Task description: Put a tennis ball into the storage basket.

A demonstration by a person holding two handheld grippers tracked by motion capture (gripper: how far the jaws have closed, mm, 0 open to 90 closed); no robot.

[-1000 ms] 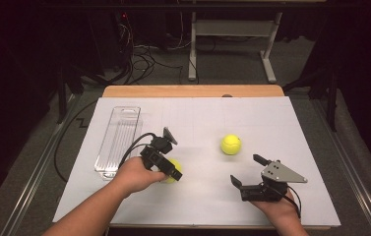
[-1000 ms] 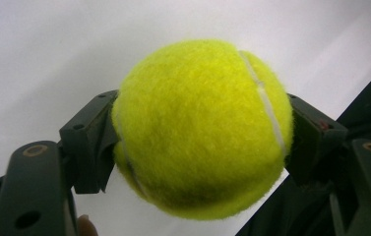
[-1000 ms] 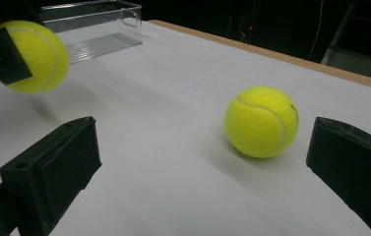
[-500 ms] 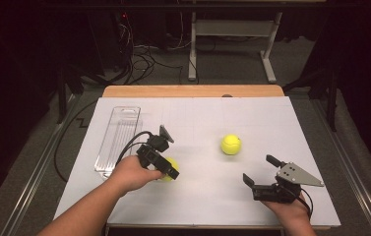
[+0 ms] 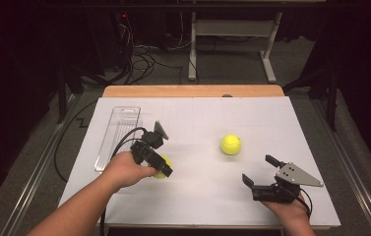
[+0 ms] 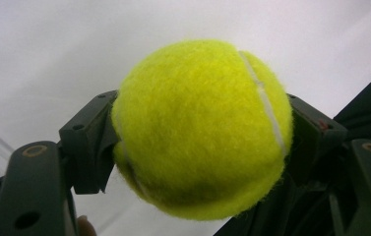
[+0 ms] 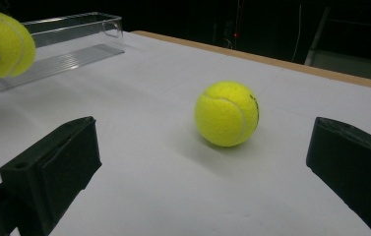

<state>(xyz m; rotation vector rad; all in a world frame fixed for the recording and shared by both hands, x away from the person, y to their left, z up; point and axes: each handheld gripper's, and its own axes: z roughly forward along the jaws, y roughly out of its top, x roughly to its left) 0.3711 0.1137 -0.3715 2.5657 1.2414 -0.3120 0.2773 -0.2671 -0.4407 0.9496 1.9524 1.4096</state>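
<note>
Yellow tennis ball clamped in left gripper fingers, just above surface nr clear tray. Right gripper wide open, empty, facing 2nd ball. Risk: fuzzy round ball slips w/ off-centre grip, rolls off.

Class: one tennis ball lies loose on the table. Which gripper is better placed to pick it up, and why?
The right gripper: its jaws stand open and face the loose ball. The left gripper is shut on the other ball.
</note>
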